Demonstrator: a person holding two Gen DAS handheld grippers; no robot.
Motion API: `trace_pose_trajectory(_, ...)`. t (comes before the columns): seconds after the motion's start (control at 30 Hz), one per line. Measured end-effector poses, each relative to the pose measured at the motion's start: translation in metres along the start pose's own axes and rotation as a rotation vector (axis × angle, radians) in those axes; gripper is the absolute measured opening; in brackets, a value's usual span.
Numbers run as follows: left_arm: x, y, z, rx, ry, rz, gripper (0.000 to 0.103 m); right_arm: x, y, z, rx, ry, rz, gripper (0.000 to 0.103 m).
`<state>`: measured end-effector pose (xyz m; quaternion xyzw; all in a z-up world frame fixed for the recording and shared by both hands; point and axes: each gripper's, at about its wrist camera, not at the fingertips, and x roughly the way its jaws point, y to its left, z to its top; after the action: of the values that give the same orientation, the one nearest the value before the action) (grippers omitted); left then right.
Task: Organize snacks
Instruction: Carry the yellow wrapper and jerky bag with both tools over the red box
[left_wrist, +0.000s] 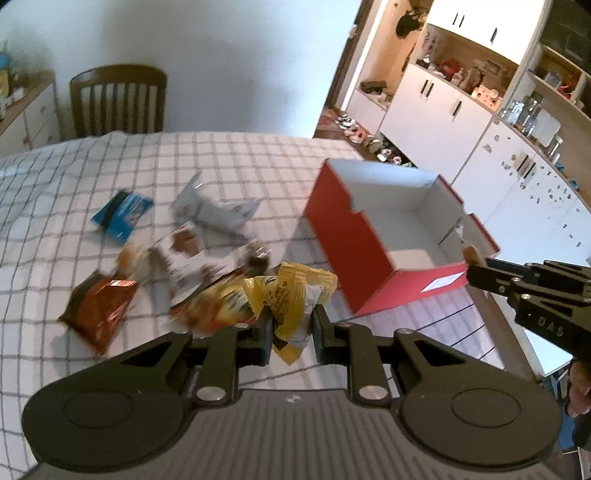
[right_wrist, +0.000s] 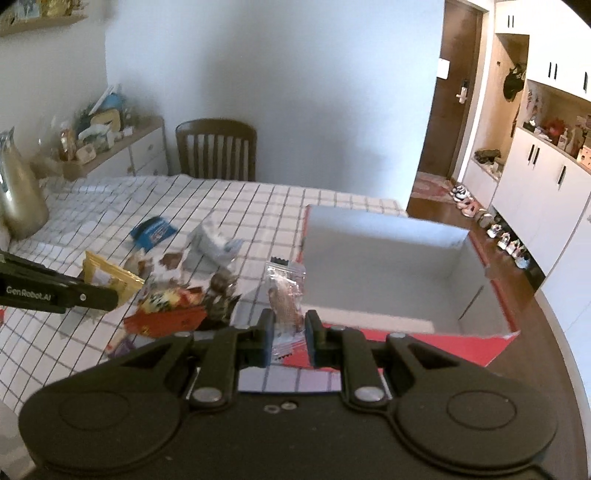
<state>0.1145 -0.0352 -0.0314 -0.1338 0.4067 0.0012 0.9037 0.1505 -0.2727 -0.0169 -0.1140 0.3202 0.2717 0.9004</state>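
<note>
Left wrist view: left gripper (left_wrist: 291, 326) pinches a crinkled yellow foil snack packet (left_wrist: 291, 295) above the checked cloth-covered table (left_wrist: 229, 155).
Right wrist view: right gripper (right_wrist: 290, 330) is clamped on a clear plastic snack sachet (right_wrist: 285, 291) (brown piece inside).
Box: rectangular red cardboard box (right_wrist: 384, 258), white inside, just beyond.

Red box (left_wrist: 354, 254) open-topped, inside bare; snack pile (left_wrist: 177, 266) crowds left.

On the table (left_wrist: 221, 155), the box (left_wrist: 391, 236) stands right of the snack pile (left_wrist: 192, 258). A chair (left_wrist: 118, 99) sits behind the table, cabinets (left_wrist: 443, 110) beyond the box. The box looks empty, perhaps; its near floor is hidden.
</note>
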Motion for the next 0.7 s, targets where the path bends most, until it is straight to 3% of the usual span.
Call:
trace_pose_trajectory(0.33,0.036,-0.076,0.045,0.033,-0.029,-0.013,0.021,-0.001,-0.068,0.017,0.02,-0.059,-0.047,0.017)
trace_pose_trajectory(0.7,0.095,-0.144,0.077,0.05,-0.011,0.023,0.021,0.022,-0.133,0.021,0.034,-0.049,-0.068,0.017)
